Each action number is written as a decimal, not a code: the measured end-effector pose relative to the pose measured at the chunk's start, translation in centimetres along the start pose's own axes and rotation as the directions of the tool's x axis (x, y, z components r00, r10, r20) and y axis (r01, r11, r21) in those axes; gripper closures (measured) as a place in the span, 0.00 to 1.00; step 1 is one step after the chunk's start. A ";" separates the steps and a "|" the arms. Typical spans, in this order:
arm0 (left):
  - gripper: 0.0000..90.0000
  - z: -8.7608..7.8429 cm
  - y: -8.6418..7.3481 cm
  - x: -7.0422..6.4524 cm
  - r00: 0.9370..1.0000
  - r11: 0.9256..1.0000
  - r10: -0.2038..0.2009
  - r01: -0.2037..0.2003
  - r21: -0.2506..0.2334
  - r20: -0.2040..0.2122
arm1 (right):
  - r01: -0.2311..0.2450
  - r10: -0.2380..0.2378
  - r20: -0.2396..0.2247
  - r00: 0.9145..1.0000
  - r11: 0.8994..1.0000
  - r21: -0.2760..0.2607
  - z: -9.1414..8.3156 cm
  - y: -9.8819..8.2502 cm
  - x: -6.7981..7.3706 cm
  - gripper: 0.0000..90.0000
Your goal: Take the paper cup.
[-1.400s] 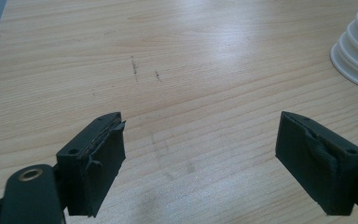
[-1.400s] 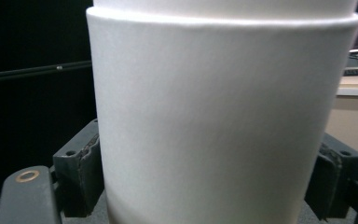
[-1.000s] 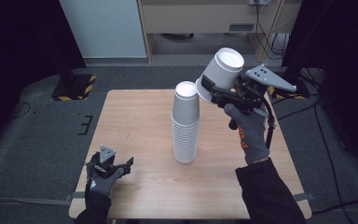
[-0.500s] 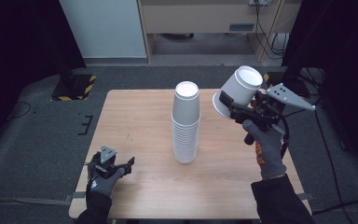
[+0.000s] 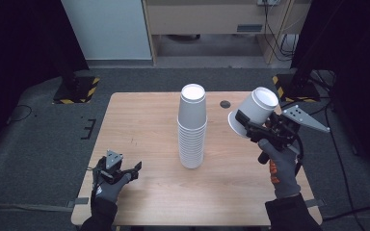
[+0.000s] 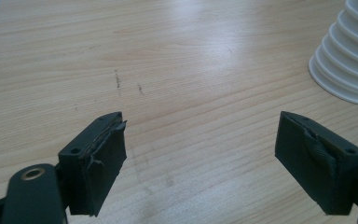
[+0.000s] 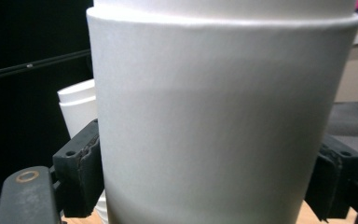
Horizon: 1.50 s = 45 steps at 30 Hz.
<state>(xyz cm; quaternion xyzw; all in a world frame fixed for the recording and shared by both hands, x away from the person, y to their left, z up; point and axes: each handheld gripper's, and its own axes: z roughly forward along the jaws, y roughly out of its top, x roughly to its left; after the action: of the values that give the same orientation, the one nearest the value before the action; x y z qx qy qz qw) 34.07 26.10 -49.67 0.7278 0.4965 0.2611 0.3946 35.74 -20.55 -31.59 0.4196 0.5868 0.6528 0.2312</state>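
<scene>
High view: right gripper clamps white cup beside cup stack; left gripper jaws wide.

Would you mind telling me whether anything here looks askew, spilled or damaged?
Nothing is spilled. The pads of the left gripper look frayed at their edges. The right gripper holds one cup tilted off the table; the stack stands upright.

Light wooden worktop with rounded corners, standing on dark grey carpeted floor; small dark round mark near the worktop's far edge; faint scuff marks on the wood grain; pale panel upright behind the worktop at left; beige cabinet beside it, with cables hanging at right; yellow-and-black hazard-striped bases on the floor at both sides; dark surroundings beyond.
</scene>
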 end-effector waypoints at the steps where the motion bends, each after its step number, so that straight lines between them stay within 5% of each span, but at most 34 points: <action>1: 0.17 0.0 0.0 -0.1 1.000 1.000 -0.003 0.003 -0.001 0.001 | -0.008 0.008 0.003 1.000 1.000 0.002 -0.2 -0.3 -0.2 0.18; 23: 0.17 0.1 0.5 -1.5 0.999 0.999 0.019 -0.018 -0.030 0.032 | -0.121 0.119 0.037 0.992 0.991 0.055 -2.4 -5.6 -2.9 0.18; 32: 0.17 -0.1 0.8 -2.0 0.999 0.998 0.026 -0.023 -0.053 0.046 | -0.204 0.202 0.047 0.978 0.977 0.060 -3.0 -8.1 -4.2 0.18; 45: 0.17 -0.4 1.1 -3.1 0.994 0.995 0.057 -0.048 -0.092 0.096 | -0.284 0.281 0.053 0.958 0.957 0.053 -3.3 -9.3 -5.0 0.18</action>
<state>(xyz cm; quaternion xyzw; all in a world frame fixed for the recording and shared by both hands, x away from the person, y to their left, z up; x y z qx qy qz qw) 33.23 23.10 -48.49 0.7341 0.4450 0.2572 0.4437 34.01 -24.50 -41.76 0.5205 0.5347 0.6516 0.1363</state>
